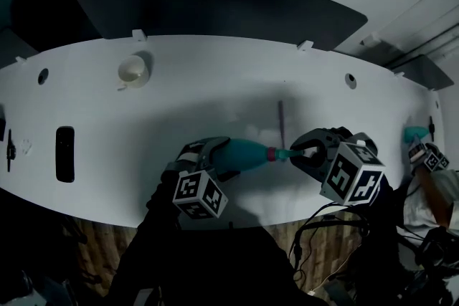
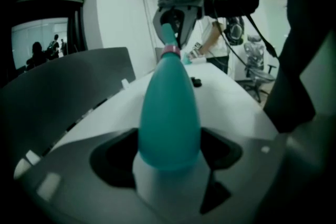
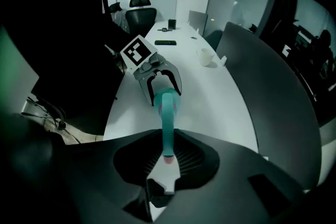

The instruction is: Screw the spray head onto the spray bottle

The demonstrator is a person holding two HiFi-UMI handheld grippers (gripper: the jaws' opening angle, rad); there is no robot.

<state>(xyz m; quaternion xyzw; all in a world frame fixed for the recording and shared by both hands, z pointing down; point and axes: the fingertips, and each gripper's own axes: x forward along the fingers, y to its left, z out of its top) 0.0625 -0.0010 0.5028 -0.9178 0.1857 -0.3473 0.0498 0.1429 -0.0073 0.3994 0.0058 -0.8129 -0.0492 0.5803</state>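
Teal and glossy, the teardrop spray bottle [image 1: 244,154] hangs level over the white table [image 1: 215,82], its fat base clamped in the left gripper [image 1: 208,158]. The right gripper [image 1: 310,152], angled down, pinches the slim spray head [image 1: 285,153] at the bottle's pink-ringed neck.

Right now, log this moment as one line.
left tool: shut on spray bottle | right tool: shut on spray head | spray head at bottle neck | bottle held over table
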